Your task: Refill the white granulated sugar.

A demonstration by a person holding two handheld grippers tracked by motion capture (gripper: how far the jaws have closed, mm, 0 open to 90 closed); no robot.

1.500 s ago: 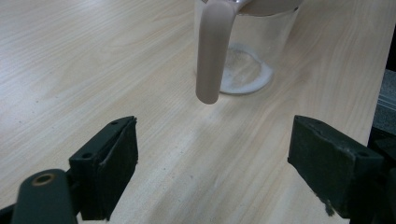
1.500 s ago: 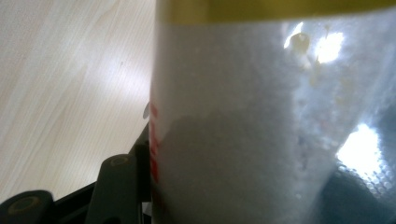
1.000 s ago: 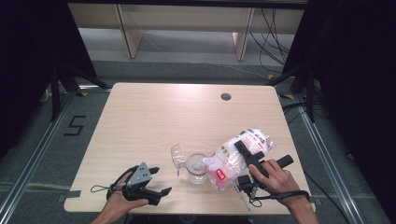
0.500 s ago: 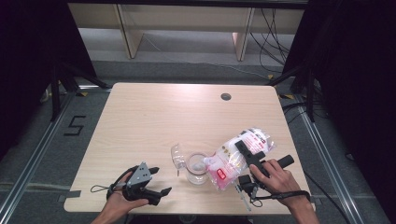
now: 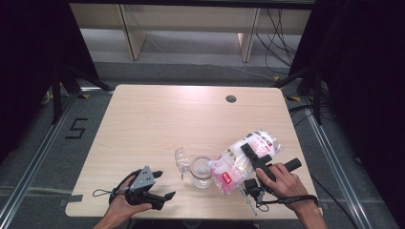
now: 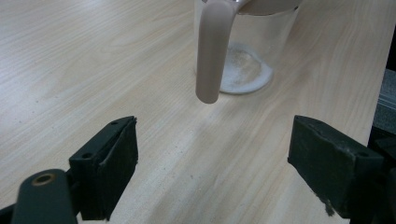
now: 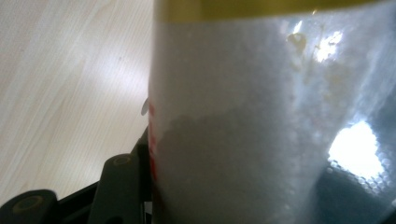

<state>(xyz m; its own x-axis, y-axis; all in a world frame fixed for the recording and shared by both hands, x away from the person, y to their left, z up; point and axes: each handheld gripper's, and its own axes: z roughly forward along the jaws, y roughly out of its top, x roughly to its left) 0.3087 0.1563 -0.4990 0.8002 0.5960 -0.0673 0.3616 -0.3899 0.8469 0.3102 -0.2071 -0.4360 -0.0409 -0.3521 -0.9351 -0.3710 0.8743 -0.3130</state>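
A clear plastic bag of white grains [image 5: 241, 160] with a pink label lies tilted, its low end against the right side of a clear glass jug [image 5: 201, 172]. My right gripper [image 5: 249, 151] is shut on the bag's upper part. In the right gripper view the bag [image 7: 243, 121] sits close up between the jaws. The jug [image 6: 247, 42] has a handle [image 6: 212, 51] and a thin layer of white grains [image 6: 245, 72] on its bottom. My left gripper [image 5: 162, 185] rests low at the front left, open, with nothing between its fingers [image 6: 109, 163], and it points at the jug.
A clear lid [image 5: 181, 159] stands tipped just left of the jug. The light wooden table [image 5: 157, 124] has a round cable hole [image 5: 231, 98] at the back right. Dark floor and rails surround the table, with shelving legs behind.
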